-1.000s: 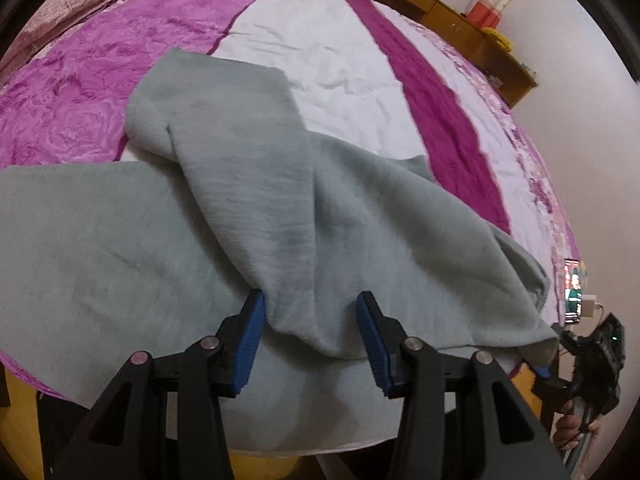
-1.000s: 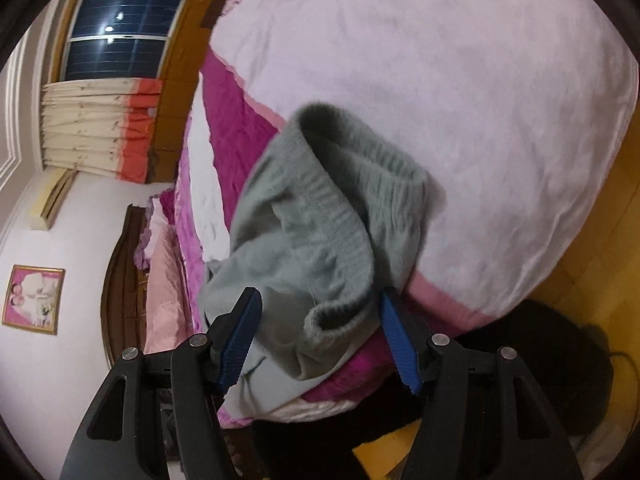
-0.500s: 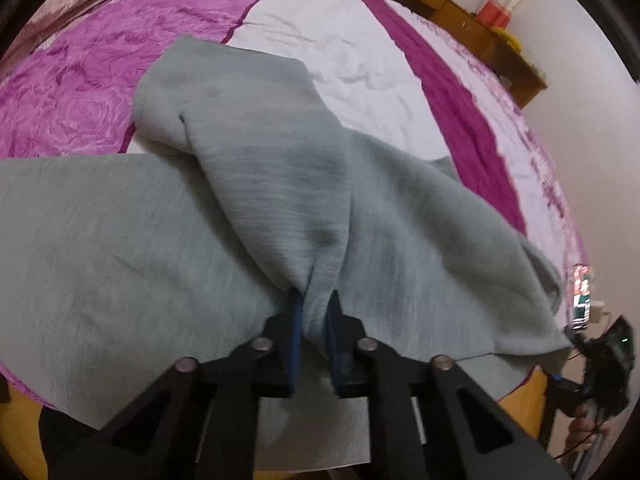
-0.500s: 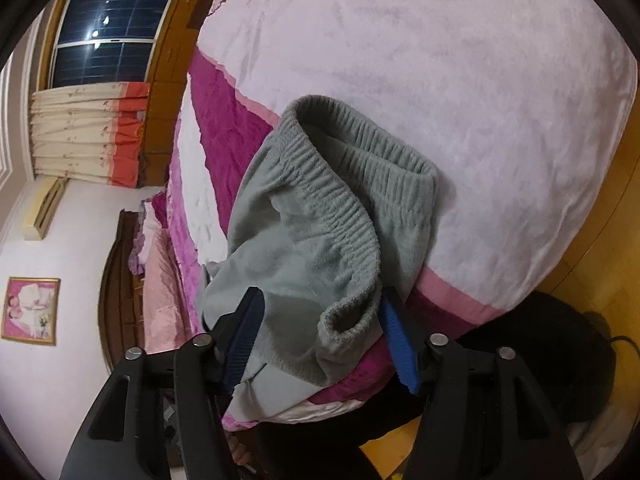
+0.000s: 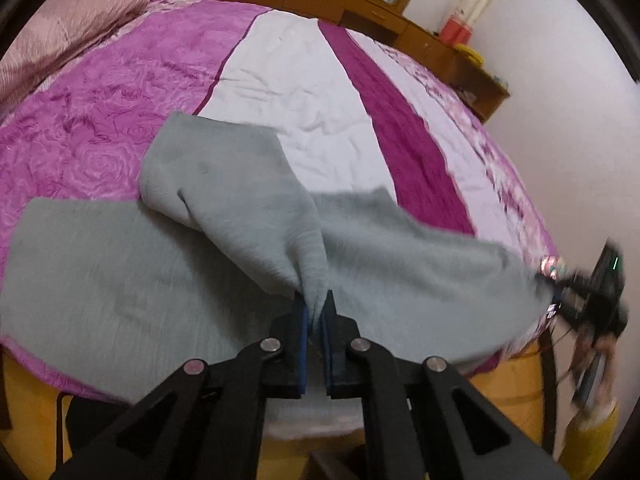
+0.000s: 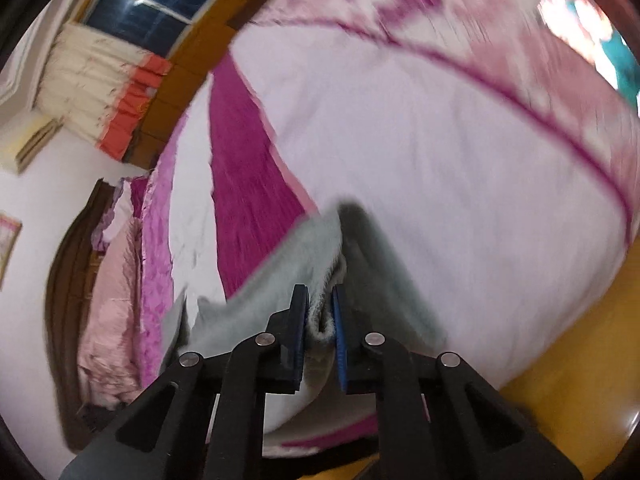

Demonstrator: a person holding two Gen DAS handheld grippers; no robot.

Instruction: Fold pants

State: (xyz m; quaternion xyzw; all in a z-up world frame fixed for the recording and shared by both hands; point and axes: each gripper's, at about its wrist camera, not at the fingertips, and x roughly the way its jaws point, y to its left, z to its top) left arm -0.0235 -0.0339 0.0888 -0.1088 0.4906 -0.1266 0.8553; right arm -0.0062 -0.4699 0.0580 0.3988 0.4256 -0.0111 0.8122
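Observation:
Grey pants [image 5: 224,208] lie spread across the near side of a bed with a purple, white and magenta cover [image 5: 304,92]. One leg folds back towards the middle of the bed. My left gripper [image 5: 316,308] is shut on a pinched ridge of the grey cloth near the crotch and holds it raised off the bed. In the right wrist view, my right gripper [image 6: 320,312] is shut on the ribbed waistband of the pants [image 6: 288,280], lifted above the bed edge. In the left wrist view the right gripper [image 5: 556,300] shows blurred at the far right, with a hand below it.
A pink quilt [image 5: 60,32] is bunched at the head of the bed. A wooden cabinet [image 5: 440,52] runs along the far wall under a window with curtains [image 6: 104,92]. Yellow floor [image 6: 568,392] lies beside the bed.
Both grippers went from open around the cloth to shut on it. Both then rose, pulling the pinched cloth up off the bed; the right wrist view also rolled.

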